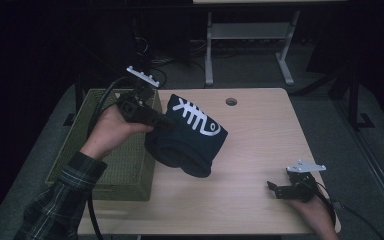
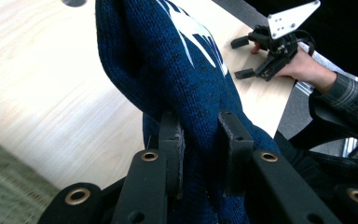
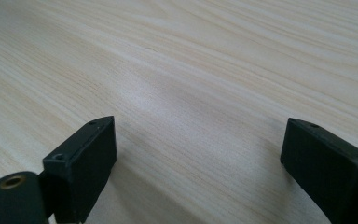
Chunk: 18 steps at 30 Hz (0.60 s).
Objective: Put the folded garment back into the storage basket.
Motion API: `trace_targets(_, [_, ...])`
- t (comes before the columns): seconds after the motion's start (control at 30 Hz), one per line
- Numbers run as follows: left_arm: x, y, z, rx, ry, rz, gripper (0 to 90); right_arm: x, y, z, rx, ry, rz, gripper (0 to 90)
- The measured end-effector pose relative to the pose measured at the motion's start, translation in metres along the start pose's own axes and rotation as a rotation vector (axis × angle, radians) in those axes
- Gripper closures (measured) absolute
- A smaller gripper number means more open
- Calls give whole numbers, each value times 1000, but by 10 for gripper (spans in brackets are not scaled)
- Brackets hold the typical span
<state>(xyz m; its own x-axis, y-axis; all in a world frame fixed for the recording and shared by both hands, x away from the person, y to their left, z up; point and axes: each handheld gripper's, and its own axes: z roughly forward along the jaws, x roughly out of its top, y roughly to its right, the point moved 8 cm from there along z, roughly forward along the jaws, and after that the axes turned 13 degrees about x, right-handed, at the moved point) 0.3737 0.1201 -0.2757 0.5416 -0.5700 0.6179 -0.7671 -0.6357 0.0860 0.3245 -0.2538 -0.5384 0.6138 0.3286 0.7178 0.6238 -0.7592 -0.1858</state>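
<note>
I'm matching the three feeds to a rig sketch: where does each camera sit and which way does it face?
High view: above the table, looking forward and down; both forearms show.
Left gripper view: on the left tool, looking along jaws clamping the blue knit.
Right gripper view: on the right tool, facing bare tabletop.
Shared: high and left views show the knit.

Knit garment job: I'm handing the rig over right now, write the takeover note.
Left gripper: shut on a fold of the dark blue knit garment, holding it partly lifted above the table beside the green basket.
Right gripper: open, holding nothing, low at the table's near right corner.
Done: garment gripped and raised.
Left: probably move it over the basket, to the left, and release; garment not yet inside.
</note>
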Motion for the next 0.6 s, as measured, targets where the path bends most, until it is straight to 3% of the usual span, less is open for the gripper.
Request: trace_targets(0.6, [-22, -39, -57, 85, 40, -95, 745, 0, 0, 0, -2, 0, 1, 103])
